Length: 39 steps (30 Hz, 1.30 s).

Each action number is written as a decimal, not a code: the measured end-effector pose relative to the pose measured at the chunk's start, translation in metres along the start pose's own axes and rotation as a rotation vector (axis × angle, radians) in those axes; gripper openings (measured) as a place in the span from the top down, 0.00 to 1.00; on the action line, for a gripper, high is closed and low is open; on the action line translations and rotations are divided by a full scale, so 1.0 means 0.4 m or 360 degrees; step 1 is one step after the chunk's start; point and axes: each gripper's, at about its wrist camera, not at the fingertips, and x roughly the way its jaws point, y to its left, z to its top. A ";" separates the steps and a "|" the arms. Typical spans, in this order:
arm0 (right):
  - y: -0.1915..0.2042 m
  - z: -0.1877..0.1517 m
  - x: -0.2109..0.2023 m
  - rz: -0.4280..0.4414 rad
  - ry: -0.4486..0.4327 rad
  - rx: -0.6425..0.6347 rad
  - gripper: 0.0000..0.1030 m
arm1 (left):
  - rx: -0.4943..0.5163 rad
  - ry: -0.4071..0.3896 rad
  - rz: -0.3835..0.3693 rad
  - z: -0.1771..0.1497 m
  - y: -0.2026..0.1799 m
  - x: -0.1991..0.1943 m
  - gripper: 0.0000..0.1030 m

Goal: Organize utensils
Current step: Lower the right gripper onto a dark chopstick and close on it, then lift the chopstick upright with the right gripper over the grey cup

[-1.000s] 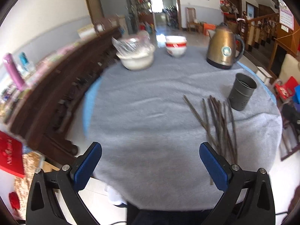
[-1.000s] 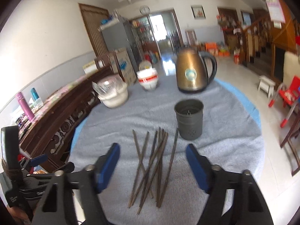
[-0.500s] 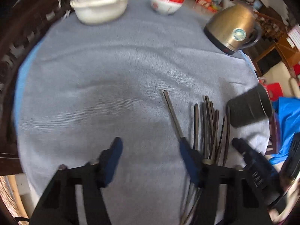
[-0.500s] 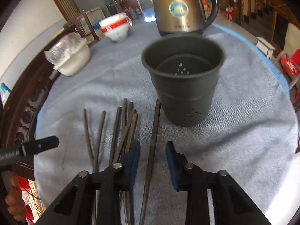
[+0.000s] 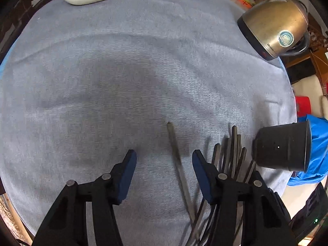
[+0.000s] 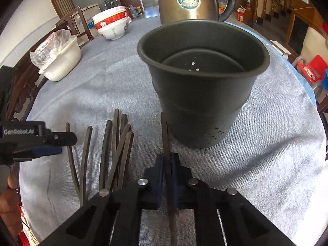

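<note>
Several dark chopsticks (image 6: 116,149) lie in a loose bundle on the grey cloth, left of a dark perforated holder cup (image 6: 203,86). My right gripper (image 6: 167,160) is shut on one chopstick (image 6: 165,135) whose tip rests against the cup's base. My left gripper (image 5: 164,160) is open, low over the cloth, with one lone chopstick (image 5: 176,160) lying between its fingers. The bundle (image 5: 231,151) and the cup (image 5: 283,147) lie to its right. The left gripper also shows in the right wrist view (image 6: 45,145).
A bronze kettle (image 5: 274,28) stands behind the cup, also in the right wrist view (image 6: 190,0). Stacked red-and-white bowls (image 6: 112,24) and a white pot with plastic wrap (image 6: 59,59) stand at the far left. The round table's edge (image 6: 303,78) curves close on the right.
My right gripper moved forward and closed on the chopstick beside the cup. My left gripper dropped lower and came around the lone chopstick, narrowing somewhat.
</note>
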 end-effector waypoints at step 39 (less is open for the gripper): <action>-0.120 0.116 -0.646 0.0342 -0.1504 0.0093 0.93 | 0.0372 -0.1437 -0.0303 -0.147 -0.292 -0.730 0.95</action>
